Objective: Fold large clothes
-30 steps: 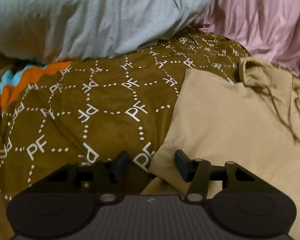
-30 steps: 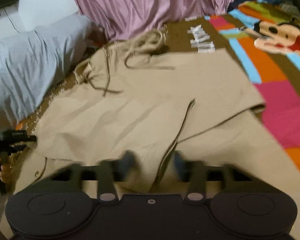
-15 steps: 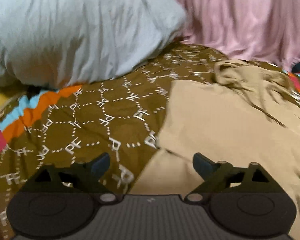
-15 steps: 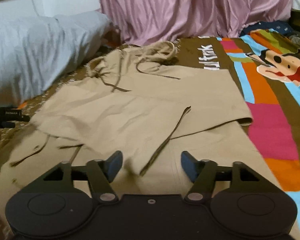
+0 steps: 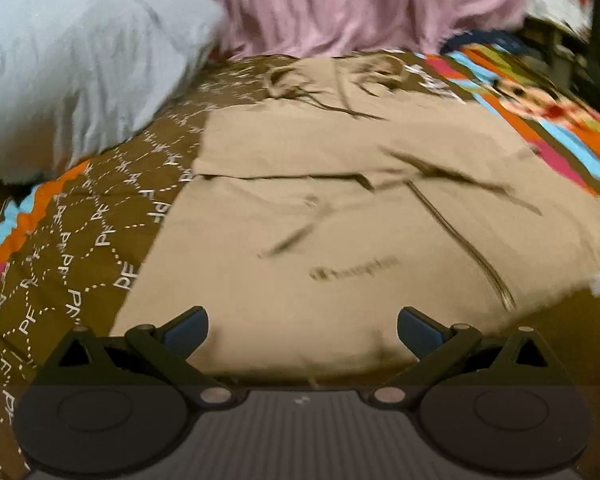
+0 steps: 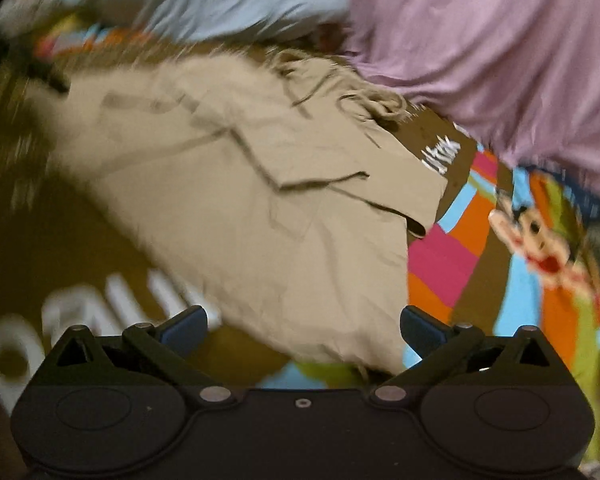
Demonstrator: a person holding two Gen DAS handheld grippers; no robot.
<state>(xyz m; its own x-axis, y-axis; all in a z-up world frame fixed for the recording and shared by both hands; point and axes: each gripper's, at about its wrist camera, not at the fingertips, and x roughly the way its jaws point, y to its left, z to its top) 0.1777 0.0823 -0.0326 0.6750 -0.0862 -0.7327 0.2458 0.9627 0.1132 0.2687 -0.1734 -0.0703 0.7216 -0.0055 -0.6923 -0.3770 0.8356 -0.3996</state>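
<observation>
A tan hooded garment [image 5: 340, 208] is seen spread over the middle of the left wrist view, laid flat on a bed covered by a brown patterned bedspread [image 5: 80, 248]. Its sleeves are folded across the body, and dark cords are seen at its far end, toward the upper middle of the frame. A faint printed logo [image 5: 354, 268] is visible on the fabric in the lower middle, though it is too blurred to be read.

The left hand-held gripper [image 5: 302, 326] is held released at the bottom of the frame, its blue-tipped fingers [image 5: 186, 326] spread wide over the near hem of the garment, with nothing between them.

In the right wrist view, the same garment [image 6: 240, 200] is shown running from the upper left to the lower middle, heavily blurred. The right hand-held gripper [image 6: 303, 326] is likewise released, and nothing is gripped; the near corner of the garment is seen between its fingers.

A pale blue pillow [image 5: 72, 68] is seen in the upper left of the left view, just beside the garment's far corner. A pink draped cloth [image 5: 360, 4] fills the upper middle. A colourful cartoon panel of the bedspread [image 6: 540, 240] is seen at the right of the right view, bordering the garment's edge.
</observation>
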